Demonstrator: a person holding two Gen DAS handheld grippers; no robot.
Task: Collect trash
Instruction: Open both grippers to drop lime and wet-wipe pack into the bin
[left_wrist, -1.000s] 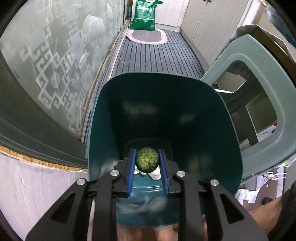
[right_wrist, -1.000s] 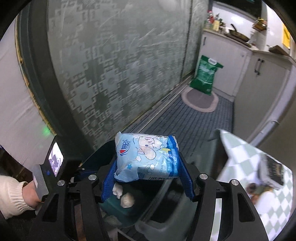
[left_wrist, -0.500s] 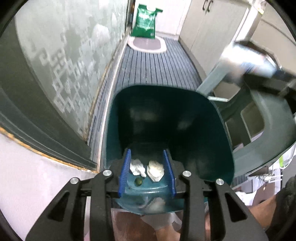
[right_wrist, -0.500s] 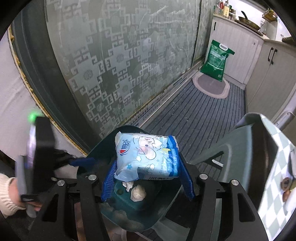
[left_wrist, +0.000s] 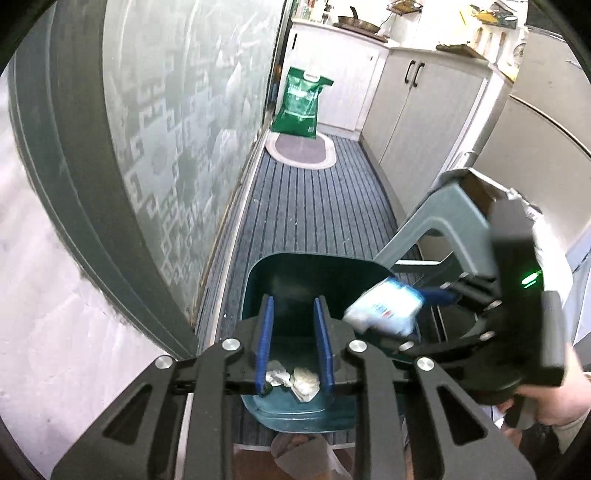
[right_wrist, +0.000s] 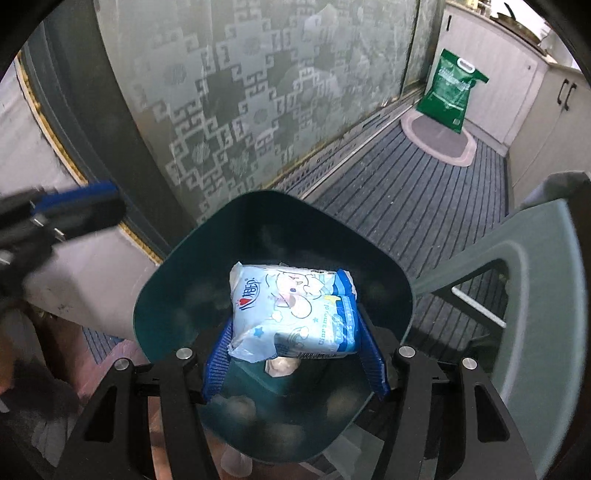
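Since a second ago my left gripper dropped its green ball, lifted, its empty jaws narrowing; my right gripper clasps the tissue pack over the bin for release.

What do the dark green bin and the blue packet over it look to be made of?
Bin: probably moulded plastic, its smooth inner wall showing soft sheen. Packet: thin glossy plastic film, printed, creased, with crimped ends; likely tissues inside, though contents are hidden.

Green sack beside oval mat; grey plastic chair.
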